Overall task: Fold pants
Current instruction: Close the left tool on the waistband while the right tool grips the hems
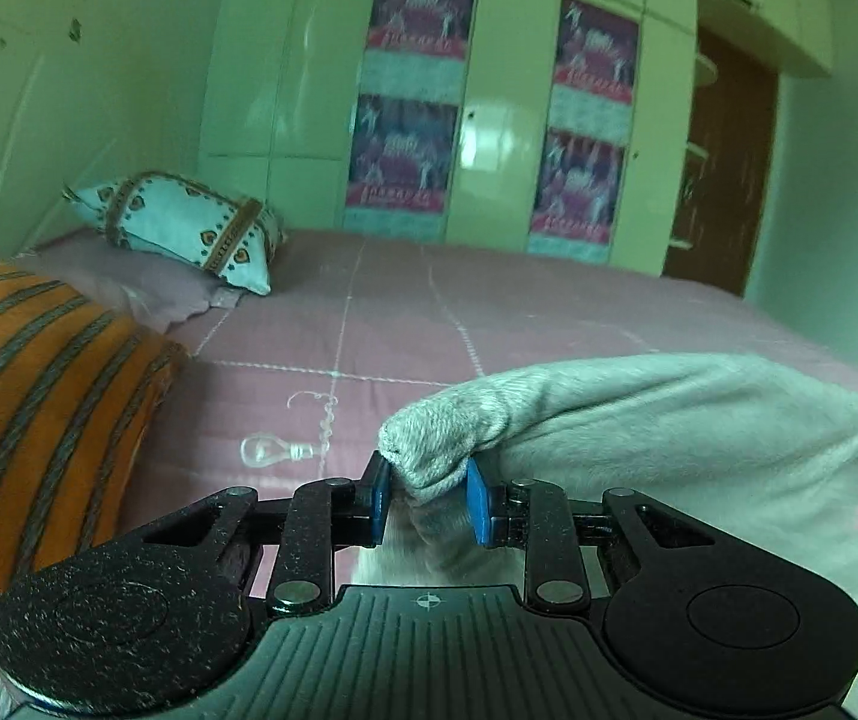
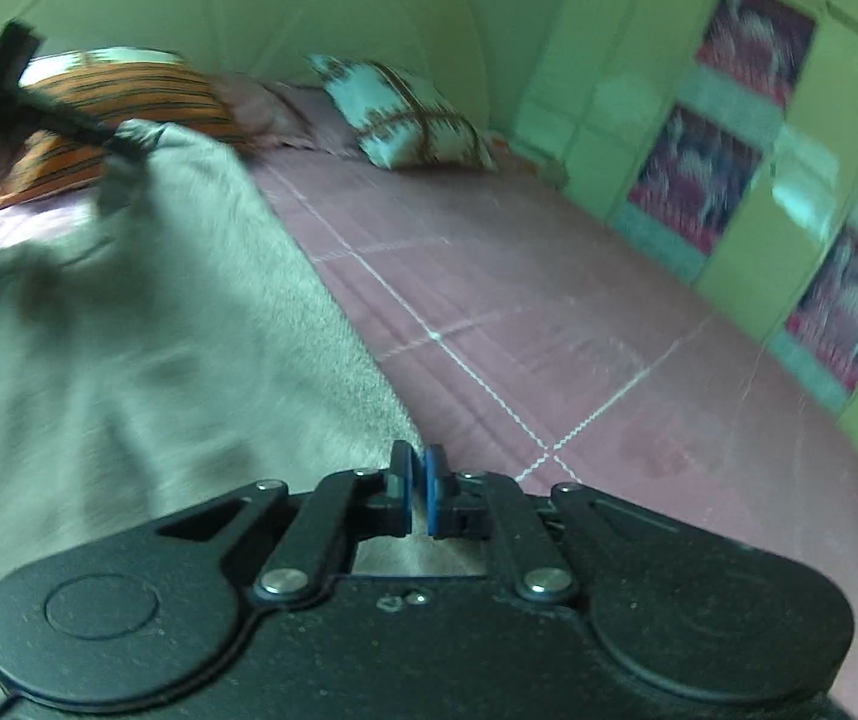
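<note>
Nearest the left wrist camera, the left hand-held gripper [image 1: 426, 495] is clamping a thick, bunched corner of the grey pants [image 1: 639, 420] between its blue pads. The fabric there is rolled into a knot, so the bite is looking bulky and uneven. In the right wrist view, the right hand-held gripper [image 2: 418, 489] is standing pinched nearly closed. Grey cloth is showing just behind its pads and running off to its left, which suggests it is gripping a thin edge, though the pinch itself is partly hidden.

The pants are hanging lifted between the two grippers, draped above the pink bed [image 1: 549, 324].

The main risk is the thin right-hand edge slipping out as the cloth is being pulled taut, which would drop one side and skew the fold. The wadded left corner could also be hiding a doubled layer, leaving a lump in the finished fold.

Just beyond the left gripper, a small clear bulb-shaped object [image 1: 276, 451] is lying on the bed, and the cloth could be sweeping over it or burying it when lowered. Further left, the orange striped cushion [image 1: 39, 384] is crowding the landing area. The patterned pillow [image 1: 189, 228] and wardrobe [image 1: 489, 108] are sitting well clear.
</note>
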Available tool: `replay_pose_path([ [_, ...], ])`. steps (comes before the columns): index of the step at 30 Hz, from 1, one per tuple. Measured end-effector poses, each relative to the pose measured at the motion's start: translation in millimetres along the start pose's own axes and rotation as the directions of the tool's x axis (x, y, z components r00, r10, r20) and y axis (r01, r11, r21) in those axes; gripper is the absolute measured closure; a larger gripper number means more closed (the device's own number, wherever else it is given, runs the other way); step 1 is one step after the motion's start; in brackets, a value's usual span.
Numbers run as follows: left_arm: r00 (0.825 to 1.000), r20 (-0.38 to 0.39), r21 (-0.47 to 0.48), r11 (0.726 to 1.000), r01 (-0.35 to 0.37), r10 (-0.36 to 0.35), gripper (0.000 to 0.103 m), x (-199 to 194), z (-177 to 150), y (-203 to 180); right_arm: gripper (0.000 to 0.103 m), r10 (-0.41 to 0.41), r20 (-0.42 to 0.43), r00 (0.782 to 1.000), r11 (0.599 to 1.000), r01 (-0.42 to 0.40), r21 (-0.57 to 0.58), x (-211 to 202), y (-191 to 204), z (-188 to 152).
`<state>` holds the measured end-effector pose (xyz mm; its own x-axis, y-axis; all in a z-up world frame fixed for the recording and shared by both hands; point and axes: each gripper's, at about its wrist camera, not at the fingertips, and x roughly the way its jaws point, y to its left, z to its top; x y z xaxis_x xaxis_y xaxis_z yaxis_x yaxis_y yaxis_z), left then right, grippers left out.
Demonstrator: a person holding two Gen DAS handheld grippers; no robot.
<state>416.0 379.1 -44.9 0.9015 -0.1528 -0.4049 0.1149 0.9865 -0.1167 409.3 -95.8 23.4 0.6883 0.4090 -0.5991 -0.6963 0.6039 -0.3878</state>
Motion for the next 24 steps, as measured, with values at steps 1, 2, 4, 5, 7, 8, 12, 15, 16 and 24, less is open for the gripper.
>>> replay_pose_path([
  [1,1.0,-0.004,-0.007,1.0,0.001,-0.001,0.075,-15,-10,-3,0.103,-0.007,0.005,1.0,0.999,0.007,-0.04,-15,15,-5],
  [2,1.0,-0.011,-0.019,1.0,-0.005,0.005,0.075,-30,-22,-5,0.103,-0.005,0.002,1.0,0.997,0.005,-0.076,-28,32,-12],
  [4,0.996,-0.071,-0.076,0.995,-0.062,0.057,0.075,-54,-50,-7,0.103,-0.01,-0.025,1.0,0.99,0.006,-0.139,-47,69,-33],
  [5,0.988,-0.118,-0.115,0.987,-0.114,0.101,0.074,-63,-64,-5,0.099,-0.028,-0.039,0.999,0.988,0.022,-0.152,-54,85,-45],
  [7,0.97,-0.181,-0.221,0.954,-0.201,0.162,0.07,-84,-90,1,0.094,-0.023,-0.042,0.999,0.997,0.02,-0.076,-68,104,-64],
  [8,0.965,-0.189,-0.266,0.937,-0.228,0.181,0.068,-96,-99,2,0.094,-0.025,-0.054,0.998,1.0,0.025,-0.005,-73,107,-70],
  [12,0.972,-0.159,-0.411,0.883,-0.225,0.174,0.056,-128,-107,-6,0.094,-0.049,-0.046,0.998,0.957,0.06,0.283,-85,101,-77],
  [15,0.984,-0.147,-0.503,0.849,-0.16,0.098,0.052,-123,-96,-17,0.092,-0.074,-0.037,0.997,0.881,0.083,0.465,-84,91,-74],
  [16,0.988,-0.143,-0.529,0.838,-0.133,0.066,0.052,-119,-95,-24,0.092,-0.073,-0.037,0.997,0.847,0.082,0.525,-81,84,-72],
  [24,0.956,-0.293,-0.632,0.749,-0.198,0.004,0.052,-43,-96,-30,0.089,-0.048,-0.032,0.998,0.666,0.056,0.744,-64,58,-90],
])
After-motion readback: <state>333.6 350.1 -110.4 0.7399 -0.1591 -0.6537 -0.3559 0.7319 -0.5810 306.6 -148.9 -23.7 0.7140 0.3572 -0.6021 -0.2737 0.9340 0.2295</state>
